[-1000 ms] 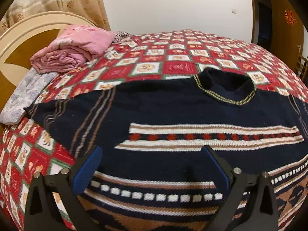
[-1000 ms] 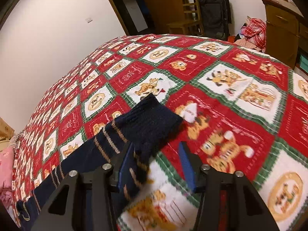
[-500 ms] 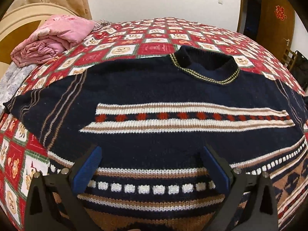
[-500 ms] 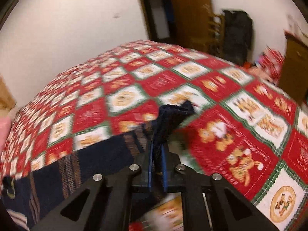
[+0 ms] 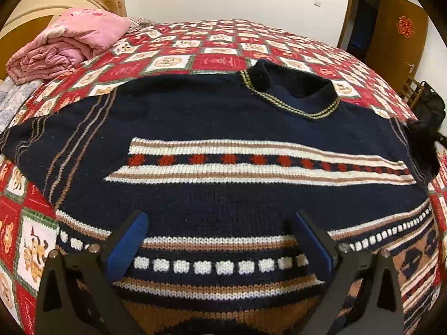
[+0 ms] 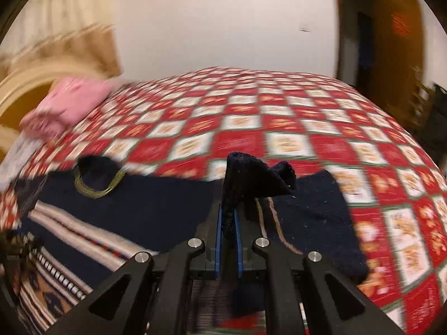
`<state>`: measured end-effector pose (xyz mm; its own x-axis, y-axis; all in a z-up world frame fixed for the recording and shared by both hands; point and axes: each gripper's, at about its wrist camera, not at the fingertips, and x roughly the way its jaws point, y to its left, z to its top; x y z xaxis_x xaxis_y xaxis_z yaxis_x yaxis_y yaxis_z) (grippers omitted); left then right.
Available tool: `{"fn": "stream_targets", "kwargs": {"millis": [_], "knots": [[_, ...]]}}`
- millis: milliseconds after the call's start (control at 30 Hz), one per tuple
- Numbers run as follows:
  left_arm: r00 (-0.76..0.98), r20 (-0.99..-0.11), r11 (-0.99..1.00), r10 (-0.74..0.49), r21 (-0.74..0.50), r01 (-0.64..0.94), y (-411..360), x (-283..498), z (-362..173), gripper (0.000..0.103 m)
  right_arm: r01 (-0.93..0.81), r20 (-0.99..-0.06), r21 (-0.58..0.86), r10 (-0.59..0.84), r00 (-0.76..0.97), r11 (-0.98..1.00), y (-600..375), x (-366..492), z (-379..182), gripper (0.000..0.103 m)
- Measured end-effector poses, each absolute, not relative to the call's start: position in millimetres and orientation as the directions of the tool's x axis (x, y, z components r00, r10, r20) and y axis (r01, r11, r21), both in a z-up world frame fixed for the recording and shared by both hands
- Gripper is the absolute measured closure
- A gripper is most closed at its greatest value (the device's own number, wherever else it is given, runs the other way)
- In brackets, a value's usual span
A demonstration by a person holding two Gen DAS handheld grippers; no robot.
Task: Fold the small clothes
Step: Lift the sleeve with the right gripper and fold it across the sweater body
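Right tool [image 6: 228,217] pinching ribbed cuff of dark knit sweater [image 5: 223,128]; left tool [image 5: 220,240] gaping wide above patterned hem, empty.

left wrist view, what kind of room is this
Most likely a bedroom in a home: a bed with a curved wooden headboard, covered by a red checked bedspread, a folded pink quilt near the head, and a knitted sweater spread flat on top.

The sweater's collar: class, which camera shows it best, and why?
The left wrist view: the collar is sharp and fully visible on the sweater. The right wrist view shows it small and blurred.
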<state>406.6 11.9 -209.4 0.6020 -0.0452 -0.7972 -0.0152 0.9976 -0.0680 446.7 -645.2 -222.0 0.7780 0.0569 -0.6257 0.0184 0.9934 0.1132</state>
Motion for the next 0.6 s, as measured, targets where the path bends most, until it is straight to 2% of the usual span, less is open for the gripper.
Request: {"fn": "stream_targets", "kwargs": {"millis": [100, 167, 200, 367, 400, 500, 600], "knots": [[0.598, -0.8, 0.998, -0.053, -0.065, 0.001, 7.9, 403.8, -208.7, 0.0, -0.076, -0.638, 0.156, 0.159, 0.754, 0.985, -614.1, 453.5, -239.4, 0.093], [0.594, -0.802, 0.997, -0.066, -0.072, 0.014, 4.7, 400.9, -206.7, 0.0, -0.151, -0.673, 0.197, 0.245, 0.698, 0.969, -600.4, 456.8, -252.0, 0.071], [0.588, -0.804, 0.996, -0.086, -0.088, 0.025, 2.7, 399.0, -205.3, 0.0, -0.166, -0.685, 0.21, 0.266, 0.679, 0.964, -598.3, 454.3, -255.1, 0.053], [0.577, -0.801, 0.987, -0.161, -0.134, 0.09, -20.2, 393.6, -194.8, 0.0, -0.192, -0.607, 0.267, 0.32, 0.728, 0.944, -624.9, 409.5, -242.8, 0.052], [0.576, -0.798, 0.984, -0.176, -0.141, 0.105, -29.0, 393.8, -192.3, 0.0, -0.174, -0.579, 0.284, 0.313, 0.753, 0.943, -638.0, 399.6, -239.3, 0.051], [0.559, -0.797, 0.973, -0.229, -0.168, 0.16, -62.9, 402.3, -186.3, 0.001, -0.073, -0.525, 0.311, 0.235, 0.818, 0.948, -675.6, 379.5, -237.9, 0.036], [0.541, -0.798, 0.963, -0.265, -0.191, 0.189, -96.2, 418.4, -183.2, 0.007, 0.014, -0.495, 0.391, 0.197, 0.846, 0.92, -706.5, 368.0, -244.7, 0.036]]}}
